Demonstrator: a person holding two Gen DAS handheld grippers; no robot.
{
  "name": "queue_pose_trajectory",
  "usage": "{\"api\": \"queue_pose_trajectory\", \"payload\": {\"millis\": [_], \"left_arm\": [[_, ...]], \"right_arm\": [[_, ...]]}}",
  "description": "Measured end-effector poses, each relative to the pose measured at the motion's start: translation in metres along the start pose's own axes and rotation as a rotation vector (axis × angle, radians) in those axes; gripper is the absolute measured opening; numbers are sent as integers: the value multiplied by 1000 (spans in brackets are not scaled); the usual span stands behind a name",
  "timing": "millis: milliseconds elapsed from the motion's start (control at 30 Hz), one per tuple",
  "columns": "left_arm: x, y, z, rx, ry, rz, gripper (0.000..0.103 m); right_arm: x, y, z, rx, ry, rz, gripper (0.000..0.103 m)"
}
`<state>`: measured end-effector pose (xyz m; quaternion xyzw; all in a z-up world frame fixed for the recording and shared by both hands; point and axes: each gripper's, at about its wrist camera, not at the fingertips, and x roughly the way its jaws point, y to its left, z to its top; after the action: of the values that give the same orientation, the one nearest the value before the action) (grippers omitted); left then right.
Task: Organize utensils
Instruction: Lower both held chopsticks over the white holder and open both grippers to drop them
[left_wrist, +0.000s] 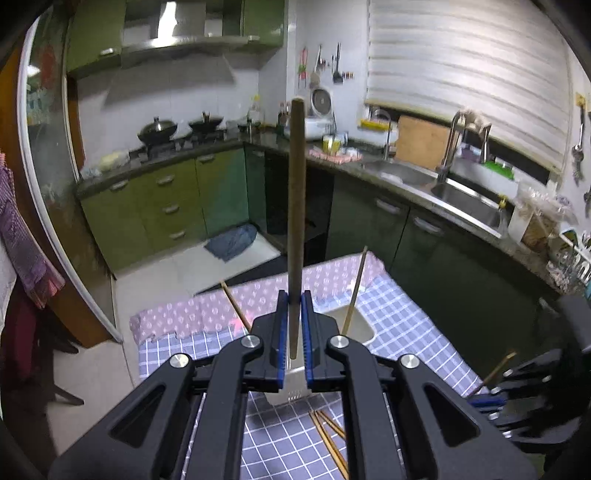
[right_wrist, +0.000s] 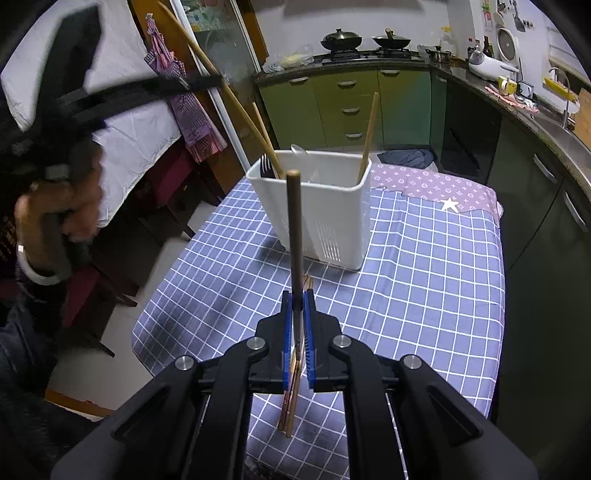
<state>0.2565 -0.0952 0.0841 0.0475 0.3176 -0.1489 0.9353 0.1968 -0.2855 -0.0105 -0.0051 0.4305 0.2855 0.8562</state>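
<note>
My right gripper is clamped on a dark slender chopstick that stands upright between the pads, its long axis pointing at the white rectangular plastic utensil holder straight ahead and slightly below. My left gripper is likewise clenched on a dark brown chopstick, with the holder's rim just beyond its tips, so I judge the left nearer. More chopsticks lie on the blue checked tablecloth, in a kitchen with green cabinets.
</note>
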Motion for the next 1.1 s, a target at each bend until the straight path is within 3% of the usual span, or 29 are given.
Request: {"api": "queue_pose_trajectory", "payload": {"millis": [233, 367, 433, 600, 800, 933, 1000, 1100], "left_arm": [[45, 3, -27, -8, 143, -6, 8], [43, 5, -36, -20, 156, -15, 16], [36, 7, -38, -26, 145, -13, 26], [14, 8, -51, -20, 147, -12, 27], [15, 6, -83, -19, 241, -19, 27], [23, 5, -105, -51, 288, -46, 28], [25, 3, -115, -62, 292, -44, 34], [32, 1, -126, -76, 313, -53, 36]], "right_arm": [[-36, 0, 31, 10, -119, -1, 7], [-64, -5, 56, 26, -219, 7, 7], [-74, -7, 69, 39, -266, 11, 7], [-79, -21, 110, 85, -369, -2, 7], [-29, -34, 148, 115, -333, -67, 7], [24, -35, 147, 106, -236, -99, 7], [45, -34, 141, 95, -198, -116, 7], [61, -35, 137, 80, -165, -123, 8]]}}
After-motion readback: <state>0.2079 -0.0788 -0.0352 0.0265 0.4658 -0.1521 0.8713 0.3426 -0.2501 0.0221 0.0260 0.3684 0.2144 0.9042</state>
